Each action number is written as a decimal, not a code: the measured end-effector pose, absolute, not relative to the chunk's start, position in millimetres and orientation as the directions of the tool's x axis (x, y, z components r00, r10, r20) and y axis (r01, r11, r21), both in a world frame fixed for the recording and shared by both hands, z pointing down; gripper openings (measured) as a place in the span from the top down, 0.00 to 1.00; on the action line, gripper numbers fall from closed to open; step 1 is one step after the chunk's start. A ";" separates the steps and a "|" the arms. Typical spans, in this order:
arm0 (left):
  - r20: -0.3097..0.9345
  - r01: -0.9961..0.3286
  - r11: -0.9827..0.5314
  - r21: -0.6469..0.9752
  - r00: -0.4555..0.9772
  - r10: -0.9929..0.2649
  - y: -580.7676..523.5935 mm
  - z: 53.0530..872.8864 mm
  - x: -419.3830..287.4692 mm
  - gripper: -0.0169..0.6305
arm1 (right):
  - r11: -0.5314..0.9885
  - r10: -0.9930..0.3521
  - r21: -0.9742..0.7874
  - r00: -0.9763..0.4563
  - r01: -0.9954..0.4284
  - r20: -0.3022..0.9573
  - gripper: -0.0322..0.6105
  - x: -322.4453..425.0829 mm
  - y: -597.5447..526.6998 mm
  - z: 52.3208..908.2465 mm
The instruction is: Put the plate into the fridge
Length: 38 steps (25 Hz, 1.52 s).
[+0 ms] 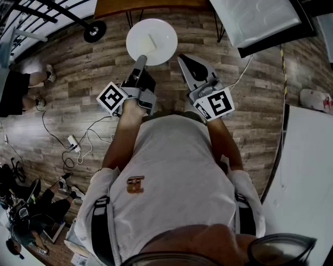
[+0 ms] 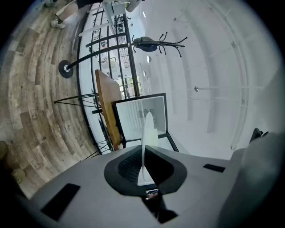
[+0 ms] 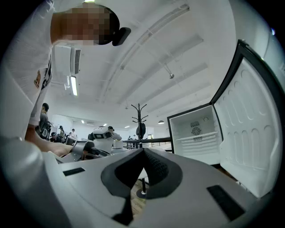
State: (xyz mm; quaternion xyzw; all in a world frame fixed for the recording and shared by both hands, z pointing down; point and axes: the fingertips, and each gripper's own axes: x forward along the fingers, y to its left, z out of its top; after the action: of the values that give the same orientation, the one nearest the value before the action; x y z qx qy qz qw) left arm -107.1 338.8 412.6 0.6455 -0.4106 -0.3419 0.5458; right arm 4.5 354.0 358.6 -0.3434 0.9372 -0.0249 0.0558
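A round white plate (image 1: pixel 152 41) hangs above the wooden floor, with my left gripper (image 1: pixel 141 58) shut on its near rim. In the left gripper view the plate (image 2: pixel 147 138) stands edge-on between the pads, and the gripper (image 2: pixel 143 171) points toward the open fridge (image 2: pixel 140 115). My right gripper (image 1: pixel 184 61) is beside the left one, to its right, shut with nothing in it. In the right gripper view its jaws (image 3: pixel 142 153) meet, and the fridge (image 3: pixel 196 133) stands open at the right with its white door (image 3: pixel 249 133) swung wide. The fridge door (image 1: pixel 255 18) also shows at the head view's top right.
A wooden table (image 1: pixel 151 6) stands just beyond the plate. A coat stand's round base (image 1: pixel 94 31) sits at the upper left. Cables and a power strip (image 1: pixel 73 143) lie on the floor at the left. A white surface (image 1: pixel 307 171) fills the right side. People sit at the far left.
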 end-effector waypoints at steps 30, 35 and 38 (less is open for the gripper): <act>0.016 -0.174 -0.042 0.984 0.319 -0.947 255.1 423.1 -65.3 0.94 | 0.835 -0.550 -0.077 -0.826 -0.545 -0.122 0.90 53.2 268.3 363.7; 0.006 -0.141 -0.044 0.989 0.336 -0.942 215.3 426.9 -74.1 0.94 | 0.823 -0.568 -0.054 -0.815 -0.566 -0.112 0.90 45.1 233.0 360.7; -0.002 -0.138 -0.053 0.989 0.347 -0.938 184.0 426.7 -76.7 0.94 | 0.815 -0.579 -0.038 -0.809 -0.578 -0.106 0.90 43.8 203.7 358.2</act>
State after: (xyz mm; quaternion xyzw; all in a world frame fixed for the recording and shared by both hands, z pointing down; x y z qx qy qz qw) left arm -76.7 184.0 426.7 0.6219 -0.4324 -0.3736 0.5354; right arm 43.8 203.7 358.2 -0.3041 0.9510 -0.0022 0.0562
